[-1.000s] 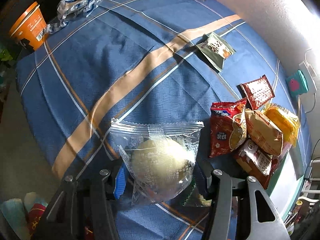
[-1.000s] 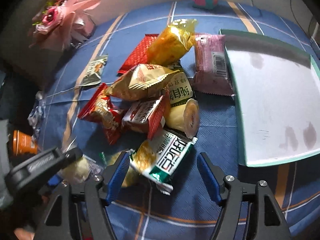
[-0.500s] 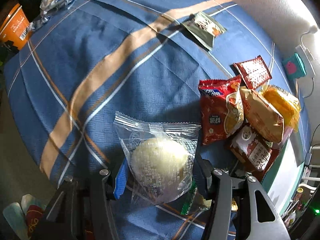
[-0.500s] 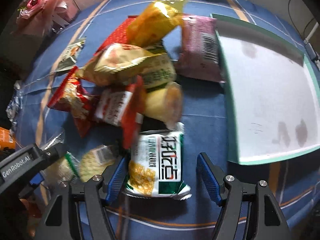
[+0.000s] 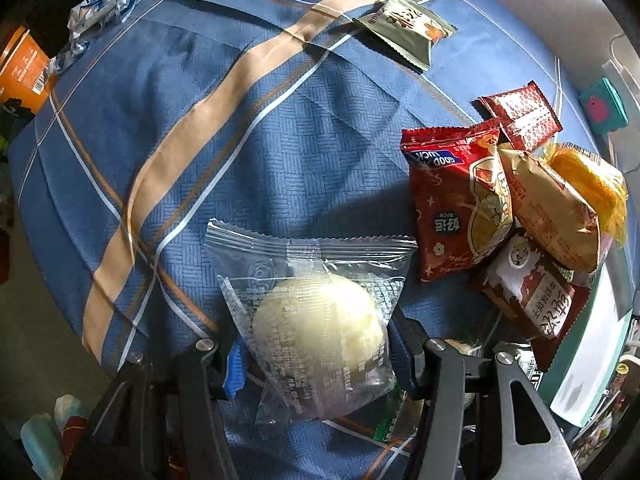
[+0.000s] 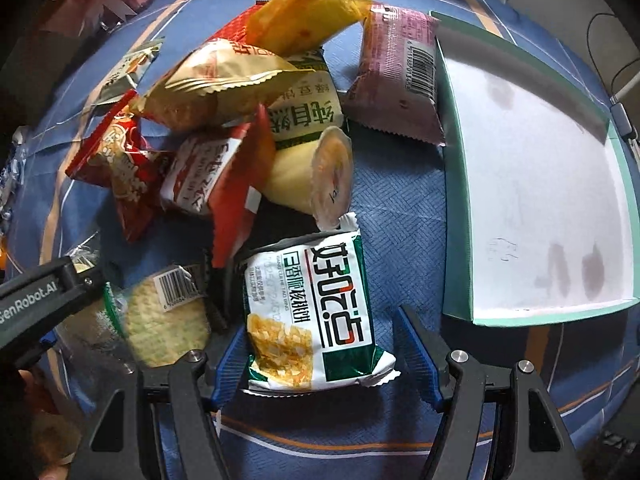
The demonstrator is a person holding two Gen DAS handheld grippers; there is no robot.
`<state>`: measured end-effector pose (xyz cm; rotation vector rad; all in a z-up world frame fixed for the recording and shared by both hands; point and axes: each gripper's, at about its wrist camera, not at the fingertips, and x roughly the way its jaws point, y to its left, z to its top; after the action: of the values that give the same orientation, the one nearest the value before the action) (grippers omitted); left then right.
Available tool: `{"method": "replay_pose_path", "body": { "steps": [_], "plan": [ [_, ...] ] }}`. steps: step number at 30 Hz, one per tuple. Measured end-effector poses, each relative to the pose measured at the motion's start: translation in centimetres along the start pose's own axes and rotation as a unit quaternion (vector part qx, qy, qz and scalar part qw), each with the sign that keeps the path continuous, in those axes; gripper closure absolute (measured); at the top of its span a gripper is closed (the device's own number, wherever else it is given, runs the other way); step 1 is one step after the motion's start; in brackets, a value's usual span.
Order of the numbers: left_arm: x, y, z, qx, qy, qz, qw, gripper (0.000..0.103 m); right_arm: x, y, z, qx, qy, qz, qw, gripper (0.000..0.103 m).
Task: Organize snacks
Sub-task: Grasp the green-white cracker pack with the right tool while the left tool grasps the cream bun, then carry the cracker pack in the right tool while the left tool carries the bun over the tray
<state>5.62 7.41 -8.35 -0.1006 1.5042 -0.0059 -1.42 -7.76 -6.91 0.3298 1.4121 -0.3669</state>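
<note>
Blue striped cloth [image 5: 248, 168] covers the table. On the left, a clear-wrapped bun [image 5: 320, 324] is pinched by the left gripper [image 5: 316, 354]. Rightward, a green-and-white packet [image 6: 312, 312] lies between the spread jaws of the right gripper [image 6: 320, 354], beside the tray [image 6: 456, 216]. Closing squarely across the packet's middle is advised. Contact on the bun's far side is hidden.
</note>
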Motion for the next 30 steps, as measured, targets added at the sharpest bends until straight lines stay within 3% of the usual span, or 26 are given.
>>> {"method": "replay_pose_path", "body": {
  "steps": [6, 14, 23, 30],
  "plan": [
    [-0.7, 0.2, 0.3, -0.009, -0.013, -0.016, 0.9997, 0.046, -0.8, -0.2, -0.1, 0.005, -0.008, 0.008, 1.000, 0.051],
    [-3.2, 0.9, 1.4, -0.021, -0.047, -0.031, 0.9982, 0.046, -2.8, -1.2, 0.2, 0.026, -0.026, 0.030, 0.999, 0.051],
    [-7.4, 1.7, 2.1, -0.041, -0.124, -0.060, 0.9897, 0.046, -7.6, -3.5, 0.5, 0.058, -0.085, 0.065, 0.993, 0.051],
    [-8.7, -1.4, 1.0, 0.022, -0.152, -0.074, 0.9853, 0.046, -9.7, -5.8, 0.3, 0.087, -0.105, 0.067, 0.988, 0.051]
  ]
}}
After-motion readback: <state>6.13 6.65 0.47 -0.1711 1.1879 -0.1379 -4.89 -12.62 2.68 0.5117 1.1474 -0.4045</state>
